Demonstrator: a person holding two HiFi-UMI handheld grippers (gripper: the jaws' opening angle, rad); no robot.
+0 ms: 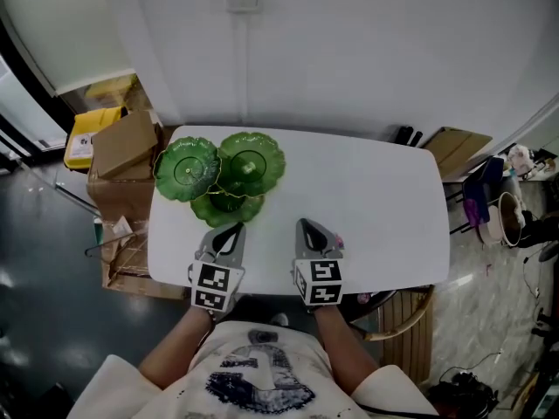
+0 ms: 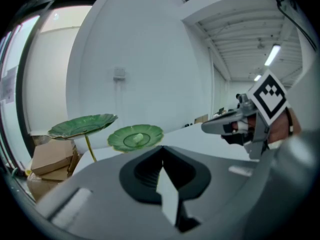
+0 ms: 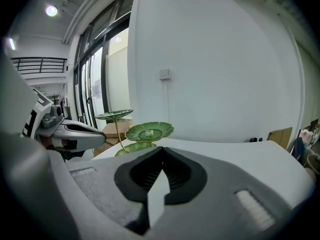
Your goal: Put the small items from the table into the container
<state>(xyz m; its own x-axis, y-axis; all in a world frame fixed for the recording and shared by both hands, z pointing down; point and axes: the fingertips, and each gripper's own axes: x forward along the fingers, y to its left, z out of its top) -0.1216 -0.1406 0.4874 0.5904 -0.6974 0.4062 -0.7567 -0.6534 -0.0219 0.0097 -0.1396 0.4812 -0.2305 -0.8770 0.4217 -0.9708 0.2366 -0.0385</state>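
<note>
Left gripper (image 1: 234,229) and right gripper (image 1: 305,225): both jaws shut, empty. Green leaf-dish stand (image 1: 220,171) sat frame upper left, directly above left gripper, which was nearer.

Tiered stand (image 1: 223,175) on table's (image 1: 376,199) left end, boxes (image 1: 122,145) beside it

No word, number or brand can be read anywhere. The nearest things to signs are the black-and-white square code patterns on the marker cube (image 1: 214,285) of the left tool (image 1: 234,229) and on the matching cube of the right tool (image 1: 307,225); they carry no letters. The yellow box (image 1: 86,138) beside the table (image 1: 384,199) bears dark print too small to read. The shirt (image 1: 253,378) shows a dark graphic without legible lettering.
</note>
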